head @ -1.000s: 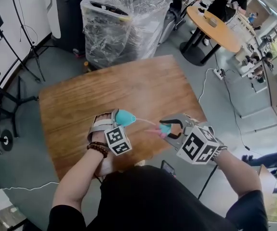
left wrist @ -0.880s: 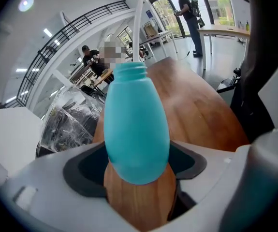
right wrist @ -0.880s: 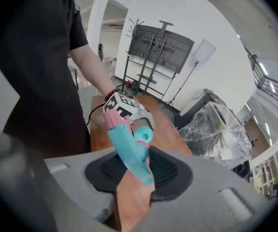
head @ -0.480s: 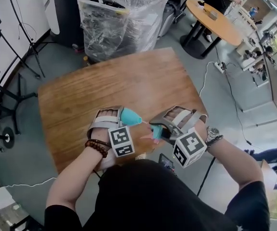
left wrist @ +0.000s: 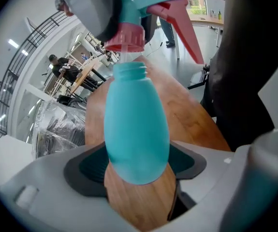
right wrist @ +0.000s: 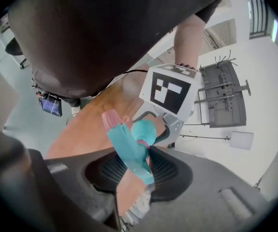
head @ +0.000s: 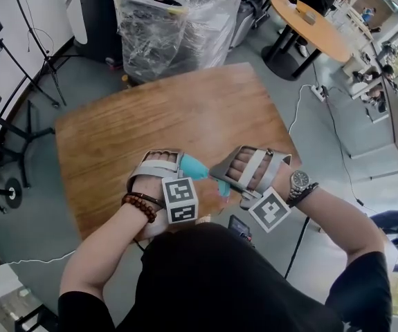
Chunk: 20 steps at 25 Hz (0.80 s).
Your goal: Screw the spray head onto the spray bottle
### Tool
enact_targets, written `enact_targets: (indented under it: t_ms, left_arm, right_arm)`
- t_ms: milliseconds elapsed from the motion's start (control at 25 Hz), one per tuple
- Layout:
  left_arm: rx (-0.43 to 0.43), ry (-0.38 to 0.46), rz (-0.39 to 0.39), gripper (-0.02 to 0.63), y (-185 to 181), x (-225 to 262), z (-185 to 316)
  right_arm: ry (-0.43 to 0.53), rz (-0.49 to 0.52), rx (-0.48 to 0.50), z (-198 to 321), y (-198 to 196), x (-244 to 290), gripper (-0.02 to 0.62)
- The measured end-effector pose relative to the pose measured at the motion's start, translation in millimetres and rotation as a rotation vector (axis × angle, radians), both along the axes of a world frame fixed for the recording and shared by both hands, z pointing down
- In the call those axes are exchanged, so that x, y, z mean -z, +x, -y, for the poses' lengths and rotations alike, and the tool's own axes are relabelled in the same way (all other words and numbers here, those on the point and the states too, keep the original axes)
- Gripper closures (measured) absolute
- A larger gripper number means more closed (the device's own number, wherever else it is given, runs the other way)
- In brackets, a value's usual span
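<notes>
**Holding the spray head just above the spray bottle**

Left gripper view: the left gripper has its jaws set wide, with the dark pads pressed on both sides of the bottle. The bottle is smooth, egg-shaped teal plastic with a threaded neck. The spray head's ribbed pink collar sits just above the neck opening and is not seated on it. A pink trigger slants to the right.

Right gripper view: the right gripper has its jaws partly closed, with mesh-textured pads clamping the angular teal body of the spray head. Only a rounded part of the bottle shows beyond it, below the left gripper's marker cube.

Head view: neck and collar are hidden. Both grippers meet over the near edge of the wood-grain table.
</notes>
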<state>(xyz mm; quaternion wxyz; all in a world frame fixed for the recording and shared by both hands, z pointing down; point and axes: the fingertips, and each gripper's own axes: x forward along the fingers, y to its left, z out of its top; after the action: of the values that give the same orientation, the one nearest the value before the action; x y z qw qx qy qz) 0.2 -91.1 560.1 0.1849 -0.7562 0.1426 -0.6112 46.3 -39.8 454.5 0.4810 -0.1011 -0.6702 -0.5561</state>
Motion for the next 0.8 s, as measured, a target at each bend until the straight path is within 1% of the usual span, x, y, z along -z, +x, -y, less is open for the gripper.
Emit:
enact_targets:
  t_ms: [200, 440, 680, 800]
  left_arm:
    - [-0.023, 0.010, 0.017, 0.200, 1, 7, 0]
    - [-0.022, 0.016, 0.011, 0.201, 1, 11, 3]
    - [-0.018, 0.033, -0.010, 0.202, 4, 17, 4]
    - [-0.023, 0.048, -0.026, 0.202, 7, 19, 3]
  right_arm:
    - [0.032, 0.008, 0.064, 0, -1, 0, 0.479]
    - [-0.007, 0.052, 0.042, 4, -8, 6, 0.479]
    - [-0.043, 0.064, 0.025, 1, -9, 7, 0.479]
    - [-0.051, 0.053, 0.011, 1, -6, 5, 0.479]
